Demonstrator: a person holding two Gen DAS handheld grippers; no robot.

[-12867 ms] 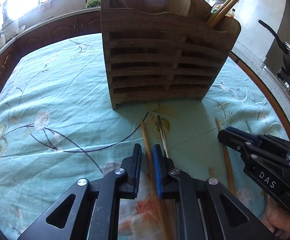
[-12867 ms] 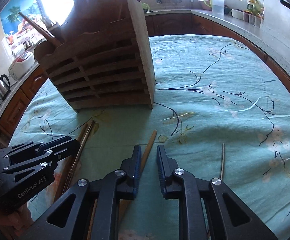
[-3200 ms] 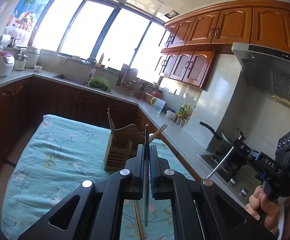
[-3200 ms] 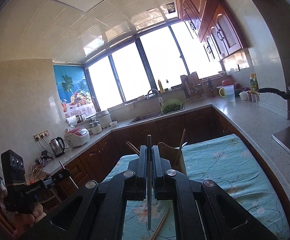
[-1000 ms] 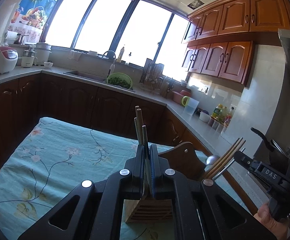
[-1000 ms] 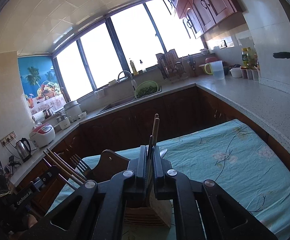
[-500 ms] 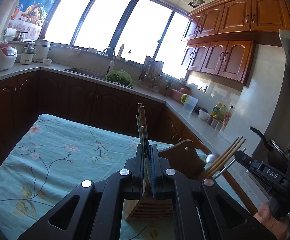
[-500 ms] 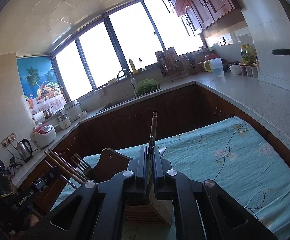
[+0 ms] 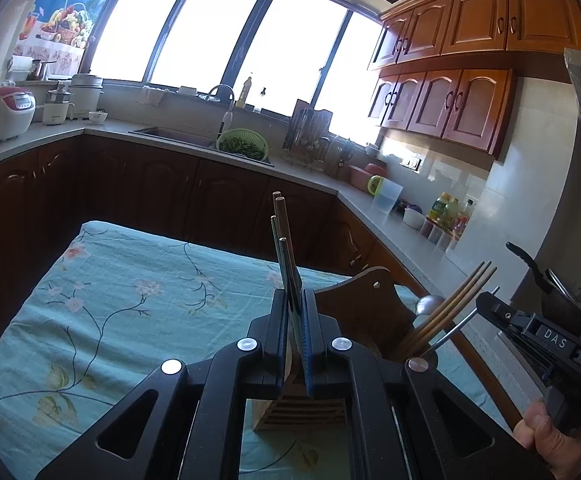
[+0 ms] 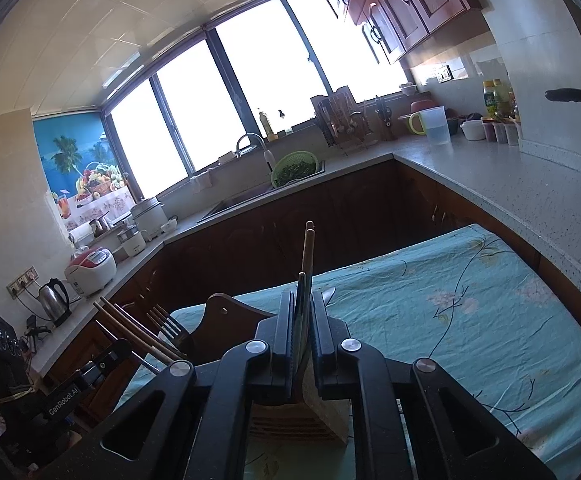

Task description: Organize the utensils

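Left tool: the left tool [image 9: 295, 308] is closed on a thin chopstick [image 9: 286, 264] that stands upright between its pads, held over the wooden utensil holder [image 9: 364, 300].
Right tool: the right tool [image 10: 300, 312] is likewise clamped on a slim stick-like utensil [image 10: 301, 292], also upright, above the same holder [image 10: 226, 312]; in the left view it [image 9: 490, 304] sits at the right by the metal rod [image 9: 452, 330], though that view does not settle whether it holds it.
Holder: it stands on the blue-green floral cloth [image 9: 138, 296] covering the surface, just below and ahead of both tools. Wooden chopsticks [image 9: 456, 304] lean out of its right compartment in the left view, a fork [image 10: 168, 326] shows beside them in the right view, and more sticks [image 10: 308, 248] rise from another slot.
Step in hand: by my reading, both pieces are being lowered into the holder, so the placing step is under way and not yet finished.
Next move: each tool needs its stick lined up over an open slot, lowered until the tip is well inside, then released without knocking the leaning chopsticks.
Unclear: which slot each held piece is over cannot be told, since the tools hide the holder's top.
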